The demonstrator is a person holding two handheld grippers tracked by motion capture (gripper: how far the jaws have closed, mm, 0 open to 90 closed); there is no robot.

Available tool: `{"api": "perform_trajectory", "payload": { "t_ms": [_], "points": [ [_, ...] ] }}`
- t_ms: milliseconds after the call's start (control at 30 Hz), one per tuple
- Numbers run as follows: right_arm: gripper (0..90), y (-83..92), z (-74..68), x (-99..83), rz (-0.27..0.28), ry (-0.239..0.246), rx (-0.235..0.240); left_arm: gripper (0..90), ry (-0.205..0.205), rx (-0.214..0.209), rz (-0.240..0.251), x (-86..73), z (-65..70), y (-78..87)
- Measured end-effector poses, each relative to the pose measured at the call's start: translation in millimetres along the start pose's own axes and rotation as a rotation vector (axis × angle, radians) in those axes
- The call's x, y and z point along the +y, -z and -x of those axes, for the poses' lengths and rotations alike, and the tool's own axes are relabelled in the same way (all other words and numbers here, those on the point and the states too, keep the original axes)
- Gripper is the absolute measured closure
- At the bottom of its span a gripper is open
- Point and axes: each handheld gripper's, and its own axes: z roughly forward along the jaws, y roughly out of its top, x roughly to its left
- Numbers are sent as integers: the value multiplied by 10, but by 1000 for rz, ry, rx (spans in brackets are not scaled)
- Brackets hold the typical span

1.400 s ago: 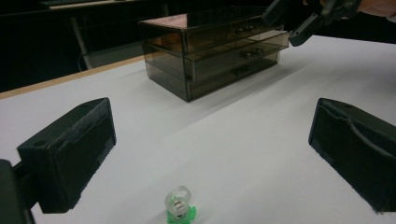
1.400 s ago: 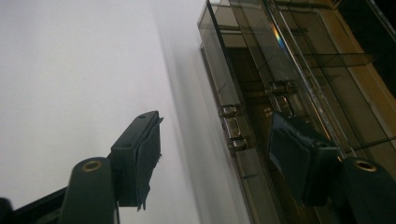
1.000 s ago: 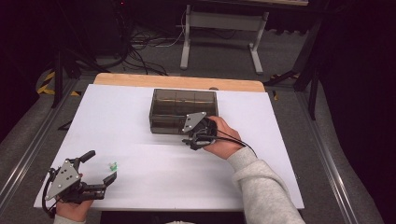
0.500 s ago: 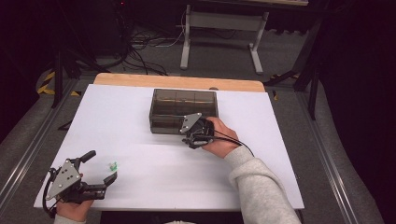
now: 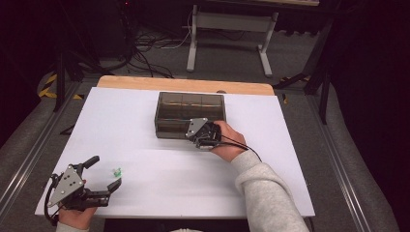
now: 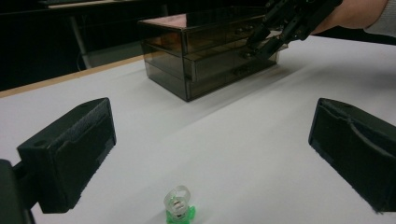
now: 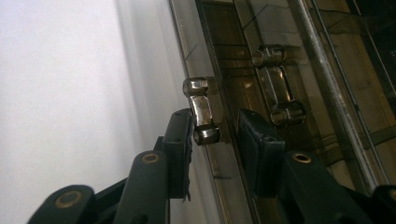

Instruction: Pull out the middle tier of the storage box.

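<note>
A smoky see-through drawer box point(image 5: 191, 104) stands in the middle of the white table point(image 5: 145, 125). My right gripper point(image 5: 191, 137) is at its lower front, seen across the table in the left gripper view point(image 6: 258, 45). In the right gripper view, its jaws point(image 7: 215, 135) straddle a clear drawer handle point(image 7: 201, 112) and have just been closing. One pad touches the handle and a gap remains at the other. My left gripper point(image 5: 104, 171) rests open at the front left, with a small green-and-clear piece point(image 5: 116, 171) on the table between its jaws point(image 6: 215, 144).
A second clear handle point(image 7: 279, 84) sits on the drawer beside the straddled one. The table's wooden far edge point(image 5: 183, 86) lies behind the box. Beyond it are a dark floor, cables and a metal stand point(image 5: 227, 29).
My right gripper has edged slightly closer to the box front. The left gripper and the green piece have not moved.
</note>
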Motion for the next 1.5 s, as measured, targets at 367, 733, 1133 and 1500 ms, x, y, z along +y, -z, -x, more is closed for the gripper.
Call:
{"api": "perform_trajectory", "payload": {
  "t_ms": [367, 733, 1133, 1500],
  "points": [
    [670, 7, -11, 7, -1, 8, -3, 16, -3, -1, 0, 0, -3, 1],
    [682, 82, -61, 20, -4, 28, 23, 16, -1, 2, 1, 1, -3, 5],
    [691, 198, -152, 25, 0, 40, 63, 16, -2, 1, 0, 3, 0, 7],
    [693, 278, -235, 27, 4, 45, 77, 16, -2, 3, 1, 4, 0, 8]
  ]
}}
